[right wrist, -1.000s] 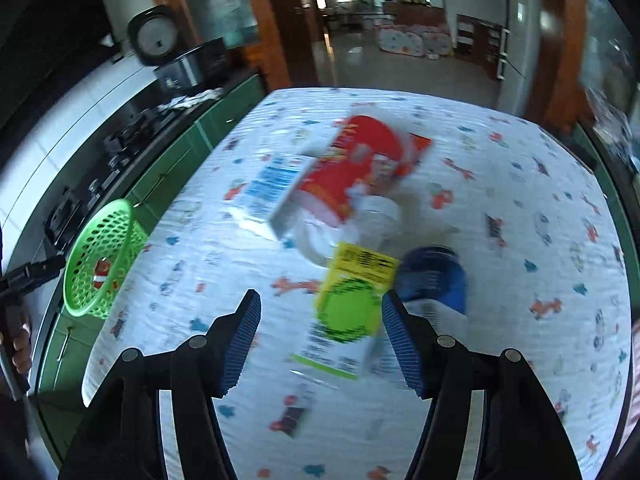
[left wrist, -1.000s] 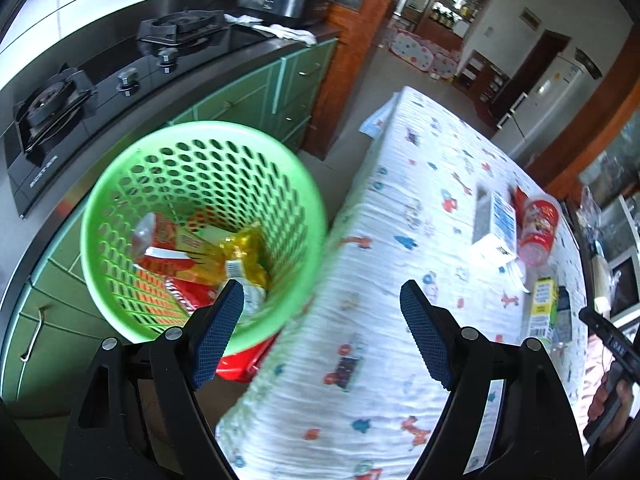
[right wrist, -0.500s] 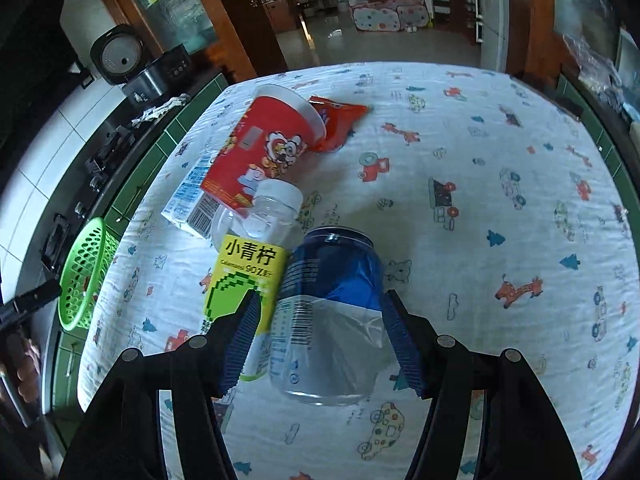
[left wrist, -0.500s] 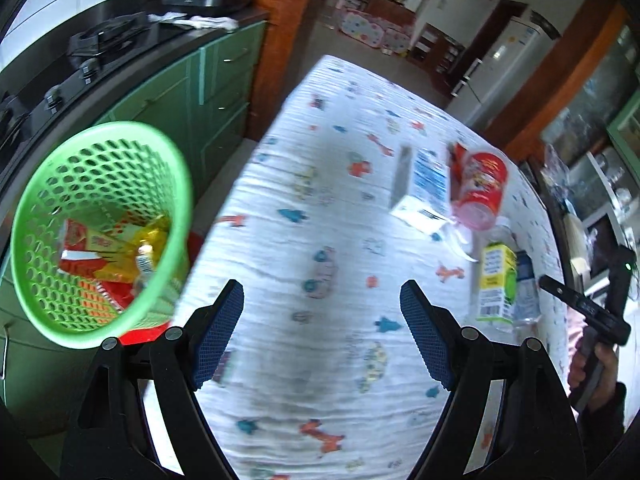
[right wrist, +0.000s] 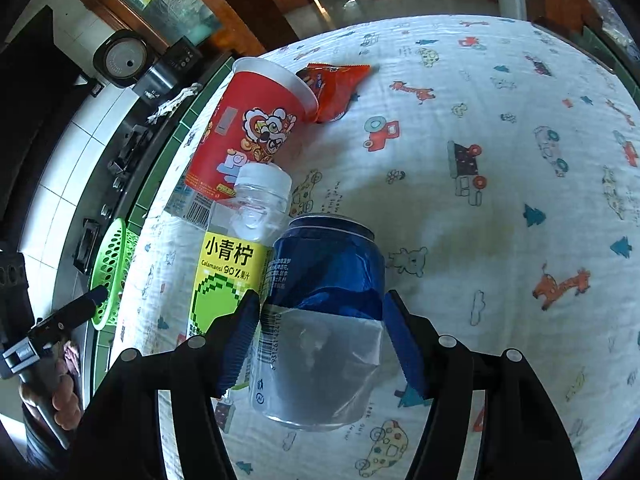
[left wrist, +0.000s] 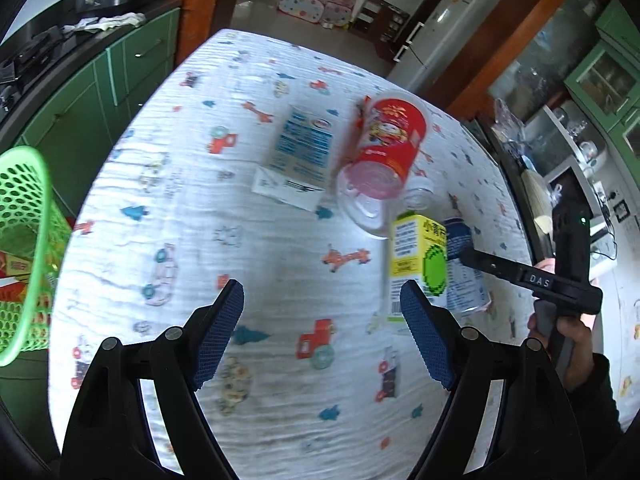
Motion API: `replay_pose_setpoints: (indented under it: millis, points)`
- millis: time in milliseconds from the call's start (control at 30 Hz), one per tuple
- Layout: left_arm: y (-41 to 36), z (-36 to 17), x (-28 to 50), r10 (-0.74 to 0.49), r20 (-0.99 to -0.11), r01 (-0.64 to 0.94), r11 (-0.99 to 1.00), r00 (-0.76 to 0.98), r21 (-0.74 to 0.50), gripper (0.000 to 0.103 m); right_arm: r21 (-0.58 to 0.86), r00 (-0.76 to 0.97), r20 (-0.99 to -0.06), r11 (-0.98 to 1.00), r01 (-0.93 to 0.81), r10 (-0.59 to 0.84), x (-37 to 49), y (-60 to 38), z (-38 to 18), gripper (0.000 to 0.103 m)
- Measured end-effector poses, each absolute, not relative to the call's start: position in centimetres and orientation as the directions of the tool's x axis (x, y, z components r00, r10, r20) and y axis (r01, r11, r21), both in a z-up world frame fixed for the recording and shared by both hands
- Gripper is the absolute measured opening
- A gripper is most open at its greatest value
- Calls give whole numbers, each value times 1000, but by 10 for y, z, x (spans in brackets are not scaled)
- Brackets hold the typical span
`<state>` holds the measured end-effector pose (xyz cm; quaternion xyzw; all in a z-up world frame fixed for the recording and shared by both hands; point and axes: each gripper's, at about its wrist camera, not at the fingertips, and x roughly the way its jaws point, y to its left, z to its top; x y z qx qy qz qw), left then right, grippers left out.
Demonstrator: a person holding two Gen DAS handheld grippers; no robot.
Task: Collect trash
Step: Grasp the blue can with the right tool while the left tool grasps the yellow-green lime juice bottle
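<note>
Two views show the job partly done. From the left wrist, the left gripper (left wrist: 320,332) hangs with jaws apart and empty over the cartoon-print tablecloth (left wrist: 240,240); the green perforated plastic basket (left wrist: 24,248) at the left edge already holds some wrappers. From the right wrist, the right gripper (right wrist: 320,336) straddles the dented blue-and-silver drink can (right wrist: 320,312) at lower centre, pads at its sides, though whether they press it cannot be told. Left on the cloth: the can, yellow juice carton (right wrist: 224,276), clear plastic bottle (right wrist: 256,204), red paper cup (right wrist: 252,128), orange snack wrapper (right wrist: 332,84).
</note>
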<state>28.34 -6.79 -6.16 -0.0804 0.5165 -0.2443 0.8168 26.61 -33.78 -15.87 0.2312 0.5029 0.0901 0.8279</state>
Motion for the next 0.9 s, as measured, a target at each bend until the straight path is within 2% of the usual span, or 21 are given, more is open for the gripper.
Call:
replay_pose_setpoints:
  millis: [533,900]
  points:
    - [-155,-96,305,-540,-811,351,821,226,-449,80,595,443,-741,799,86,504,279,-354,-179,67]
    - [-183,-118,319,-570,-803,334,801,173,-496,80,576,460,-745,813,80,483,259,-372,-176,66]
